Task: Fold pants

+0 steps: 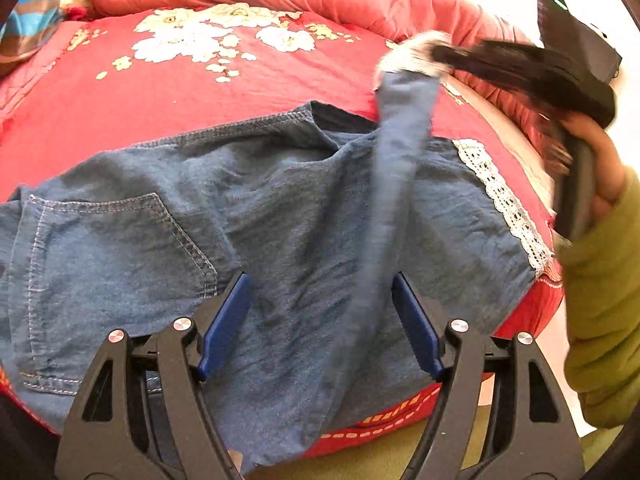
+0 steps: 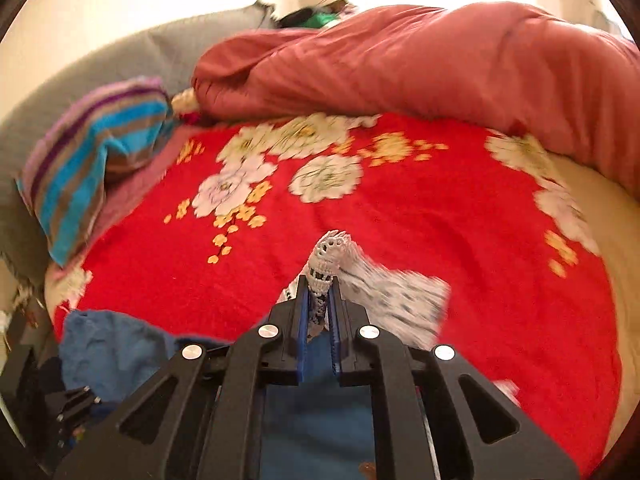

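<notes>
Blue denim pants (image 1: 280,208) with a white lace hem (image 1: 500,200) lie on the red floral bedspread (image 1: 220,92). My left gripper (image 1: 320,320) is open just above the denim, a stitched pocket (image 1: 120,248) to its left. My right gripper (image 2: 320,308) is shut on the lace hem (image 2: 328,264) of one leg and holds it up above the bed. In the left wrist view that leg (image 1: 400,160) rises as a taut strip to the right gripper (image 1: 404,66) at upper right. Denim (image 2: 112,352) hangs below the right gripper.
A bunched salmon quilt (image 2: 440,68) lies along the far side of the bed. A striped pillow (image 2: 92,160) and a grey cushion (image 2: 120,60) sit at the left. The bed's front edge (image 1: 380,420) is just below the pants. A green sleeve (image 1: 600,320) is at right.
</notes>
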`<move>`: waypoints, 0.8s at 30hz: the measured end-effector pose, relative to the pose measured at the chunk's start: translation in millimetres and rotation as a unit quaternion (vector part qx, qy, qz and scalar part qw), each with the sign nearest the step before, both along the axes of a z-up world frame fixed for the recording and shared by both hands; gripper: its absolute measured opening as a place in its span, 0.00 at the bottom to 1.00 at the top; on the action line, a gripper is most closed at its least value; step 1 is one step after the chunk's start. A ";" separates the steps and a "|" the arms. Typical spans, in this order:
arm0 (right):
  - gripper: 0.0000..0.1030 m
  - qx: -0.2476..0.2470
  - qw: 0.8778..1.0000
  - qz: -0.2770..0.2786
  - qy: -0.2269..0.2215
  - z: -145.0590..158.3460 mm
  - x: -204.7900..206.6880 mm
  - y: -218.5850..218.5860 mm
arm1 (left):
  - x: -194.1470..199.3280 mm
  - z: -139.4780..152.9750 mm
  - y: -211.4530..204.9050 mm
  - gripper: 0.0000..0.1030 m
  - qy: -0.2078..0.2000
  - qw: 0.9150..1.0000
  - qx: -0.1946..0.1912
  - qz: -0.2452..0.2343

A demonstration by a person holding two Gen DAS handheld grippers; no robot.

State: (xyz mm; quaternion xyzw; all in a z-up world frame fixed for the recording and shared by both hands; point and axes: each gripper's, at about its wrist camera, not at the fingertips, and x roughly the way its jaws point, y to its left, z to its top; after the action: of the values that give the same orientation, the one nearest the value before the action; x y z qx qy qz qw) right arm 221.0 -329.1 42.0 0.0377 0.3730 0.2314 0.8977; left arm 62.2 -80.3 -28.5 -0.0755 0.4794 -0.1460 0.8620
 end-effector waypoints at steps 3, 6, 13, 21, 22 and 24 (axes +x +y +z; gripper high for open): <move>0.08 0.012 1.000 -0.017 0.004 4.7 -22.9 -31.4 | -2.0 6.4 -2.7 0.44 -0.014 1.000 0.008 -0.002; 0.08 0.024 0.999 -0.028 0.011 7.4 -47.4 -56.7 | -4.6 12.9 -8.8 0.10 -0.025 0.999 0.015 -0.018; 0.08 0.005 0.999 -0.026 0.040 4.5 -107.3 -83.8 | -22.5 23.6 -27.6 0.03 -0.056 0.994 0.076 -0.053; 0.08 0.014 0.992 -0.037 0.118 -35.5 -134.1 -109.8 | -24.3 15.1 -28.1 0.03 -0.043 0.994 0.081 -0.065; 0.08 0.018 0.991 -0.039 0.129 -40.0 -134.8 -111.3 | -25.5 14.5 -29.7 0.03 -0.043 0.993 0.084 -0.067; 0.08 0.023 0.989 -0.034 0.140 -46.3 -137.8 -112.4 | -27.0 13.8 -31.5 0.03 -0.044 0.993 0.090 -0.067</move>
State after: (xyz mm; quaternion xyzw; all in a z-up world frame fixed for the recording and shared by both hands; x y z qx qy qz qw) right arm 83.2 -441.4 -4.3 0.1030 0.4884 0.2013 0.8428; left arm 35.2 -111.8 -14.6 0.0414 0.4564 -0.1632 0.8737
